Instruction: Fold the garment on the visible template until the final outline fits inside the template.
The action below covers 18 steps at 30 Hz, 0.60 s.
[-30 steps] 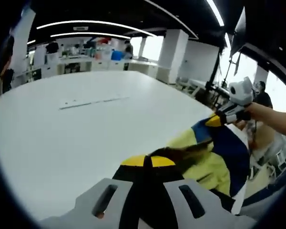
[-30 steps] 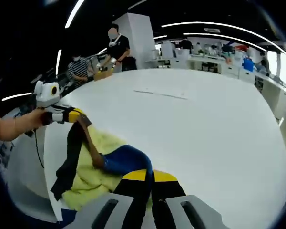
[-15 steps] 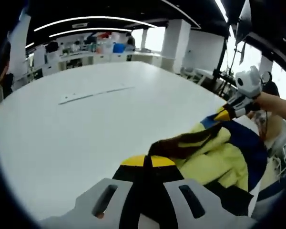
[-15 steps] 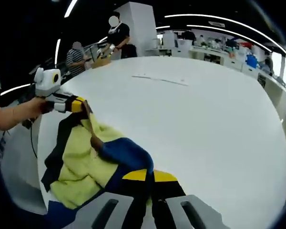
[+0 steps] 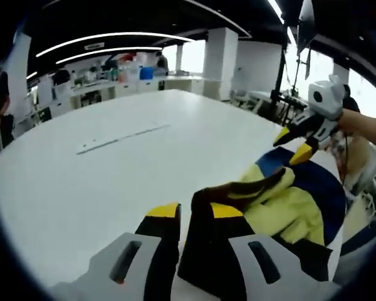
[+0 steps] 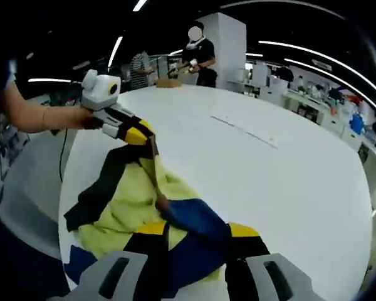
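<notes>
A crumpled yellow, blue and black garment (image 5: 282, 200) (image 6: 131, 207) lies on the white table (image 5: 81, 182) (image 6: 288, 188) near its edge. My left gripper (image 5: 194, 211) is open, and a dark fold of the garment rests against its right jaw. In the right gripper view the left gripper (image 6: 138, 135) sits at the garment's far corner. My right gripper (image 6: 198, 229) is open with blue cloth lying between its jaws. The left gripper view shows the right gripper (image 5: 293, 144) with its tips parted above the blue corner. A thin line mark (image 5: 122, 135) (image 6: 244, 128) crosses the table farther out.
The table's edge runs close behind the garment (image 6: 56, 207). A person's arm (image 6: 37, 116) (image 5: 370, 128) holds each gripper. Two people (image 6: 200, 53) stand at a far desk. Office desks (image 5: 113, 78) line the background.
Both grippers have gone from shut on the garment to open. The cloth they held has slackened and settled lower on the table. Both views have shifted a little.
</notes>
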Each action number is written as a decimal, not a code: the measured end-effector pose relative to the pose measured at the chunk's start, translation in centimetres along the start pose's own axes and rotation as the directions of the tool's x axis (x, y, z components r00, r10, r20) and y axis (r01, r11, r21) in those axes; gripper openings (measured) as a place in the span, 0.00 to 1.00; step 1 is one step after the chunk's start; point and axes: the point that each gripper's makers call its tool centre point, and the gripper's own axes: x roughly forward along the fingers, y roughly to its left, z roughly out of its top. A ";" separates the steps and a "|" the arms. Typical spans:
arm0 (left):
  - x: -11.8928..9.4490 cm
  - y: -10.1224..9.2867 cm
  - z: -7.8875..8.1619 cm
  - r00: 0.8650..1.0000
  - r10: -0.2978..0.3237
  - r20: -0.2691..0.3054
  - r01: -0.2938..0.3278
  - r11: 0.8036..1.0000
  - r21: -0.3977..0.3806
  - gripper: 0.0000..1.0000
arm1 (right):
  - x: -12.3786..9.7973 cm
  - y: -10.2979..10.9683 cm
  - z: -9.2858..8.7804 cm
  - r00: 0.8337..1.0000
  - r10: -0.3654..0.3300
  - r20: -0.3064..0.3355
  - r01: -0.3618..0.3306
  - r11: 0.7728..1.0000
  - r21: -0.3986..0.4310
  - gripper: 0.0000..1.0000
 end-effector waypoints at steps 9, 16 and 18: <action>-0.3 0.2 -1.7 0.997 0.020 -0.081 -0.015 0.998 0.066 0.13 | 1.6 0.6 -0.5 0.997 0.017 -0.074 -0.024 0.995 -0.095 0.20; -0.8 0.5 -2.8 0.990 0.048 -0.131 -0.036 0.995 0.096 0.04 | 2.2 0.4 -1.2 0.993 0.022 -0.114 -0.034 0.993 -0.110 0.12; -1.0 0.4 -3.1 0.990 0.043 -0.134 -0.033 0.996 0.080 0.00 | 2.3 0.2 -1.3 0.993 0.019 -0.117 -0.032 0.992 -0.118 0.08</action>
